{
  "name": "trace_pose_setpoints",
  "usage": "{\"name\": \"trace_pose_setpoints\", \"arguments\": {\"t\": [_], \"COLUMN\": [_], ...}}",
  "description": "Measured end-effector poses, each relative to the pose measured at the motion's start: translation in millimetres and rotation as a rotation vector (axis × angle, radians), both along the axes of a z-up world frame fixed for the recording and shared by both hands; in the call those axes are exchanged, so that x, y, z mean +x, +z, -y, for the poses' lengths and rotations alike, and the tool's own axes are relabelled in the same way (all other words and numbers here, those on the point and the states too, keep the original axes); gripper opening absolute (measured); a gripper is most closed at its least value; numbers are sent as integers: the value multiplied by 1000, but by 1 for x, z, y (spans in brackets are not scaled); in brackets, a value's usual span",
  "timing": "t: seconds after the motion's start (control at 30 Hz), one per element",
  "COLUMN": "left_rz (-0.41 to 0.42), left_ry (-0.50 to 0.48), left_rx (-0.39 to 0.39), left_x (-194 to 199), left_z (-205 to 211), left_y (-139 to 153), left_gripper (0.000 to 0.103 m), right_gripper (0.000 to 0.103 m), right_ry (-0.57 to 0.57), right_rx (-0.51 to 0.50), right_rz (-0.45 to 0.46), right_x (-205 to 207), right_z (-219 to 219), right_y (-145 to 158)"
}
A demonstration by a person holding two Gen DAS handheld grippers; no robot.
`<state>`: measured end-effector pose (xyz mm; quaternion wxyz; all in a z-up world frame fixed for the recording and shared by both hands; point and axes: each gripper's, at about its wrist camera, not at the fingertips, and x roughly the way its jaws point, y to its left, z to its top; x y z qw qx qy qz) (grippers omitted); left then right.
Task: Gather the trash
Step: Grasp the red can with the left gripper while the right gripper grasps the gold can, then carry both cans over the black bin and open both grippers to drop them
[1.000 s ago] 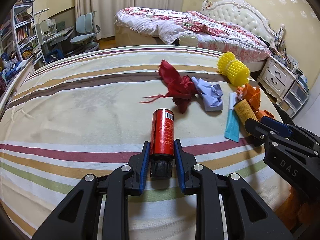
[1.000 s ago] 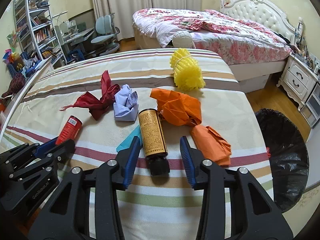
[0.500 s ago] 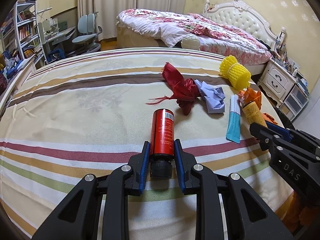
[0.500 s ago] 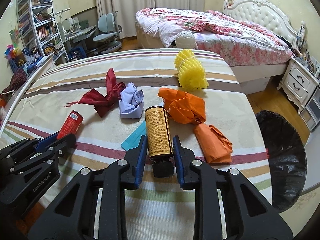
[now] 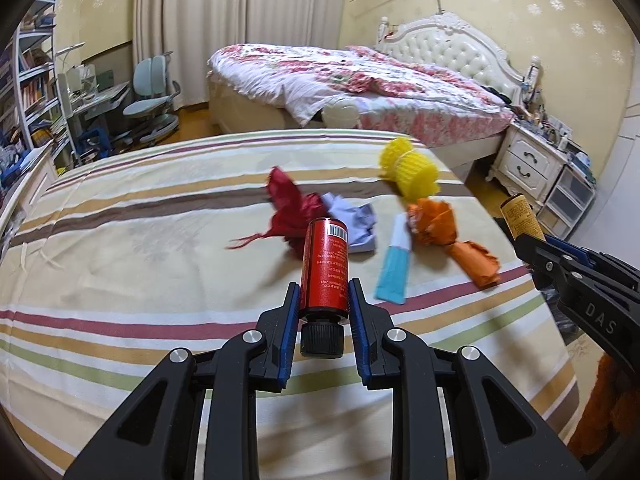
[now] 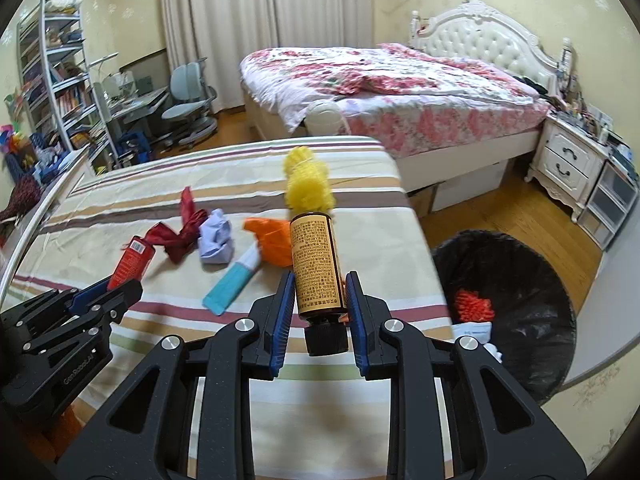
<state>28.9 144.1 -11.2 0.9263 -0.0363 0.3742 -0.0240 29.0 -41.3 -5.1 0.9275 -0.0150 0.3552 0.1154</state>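
Trash is now in both my claws at once: my right gripper [image 6: 316, 312], whose jaws stood wide around the amber bottle [image 6: 315, 264] a moment ago, has clamped onto it just above its black cap, and my left gripper [image 5: 323, 312] keeps its hold on the red can [image 5: 325, 264]. Both have come up off the striped bedspread [image 5: 120, 272] — a second ago they lay flat on it. The black-lined bin [image 6: 516, 280] sits on the floor just off the bedspread's right edge, some scraps already inside. Left lying on the bedspread near its right side: red cloth [image 5: 292, 212], lilac paper [image 5: 356, 220], blue tube [image 5: 394, 268], orange wrappers [image 5: 436, 220], yellow foam net [image 5: 408, 168]. Next, I judge — carry both over the bin and let go.
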Motion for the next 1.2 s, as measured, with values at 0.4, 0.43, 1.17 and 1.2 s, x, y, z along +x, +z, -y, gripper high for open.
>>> {"name": "trace_pose_setpoints", "arguments": {"t": [0.4, 0.43, 1.17, 1.2], "left_rz": [60, 63, 32, 30], "left_ry": [-149, -165, -316, -318], "left_rx": [-14, -13, 33, 36], "left_x": [11, 13, 68, 70], "left_z": [77, 84, 208, 211], "left_y": [18, 18, -6, -7], "left_gripper": [25, 25, 25, 25], "right_gripper": [25, 25, 25, 25], "right_ry": [-161, -177, -376, -379], "right_rx": [0, -2, 10, 12], "right_rz": [32, 32, -10, -12], "right_x": [2, 3, 31, 33], "right_z": [70, 77, 182, 183], "right_y": [0, -1, -31, -32]}}
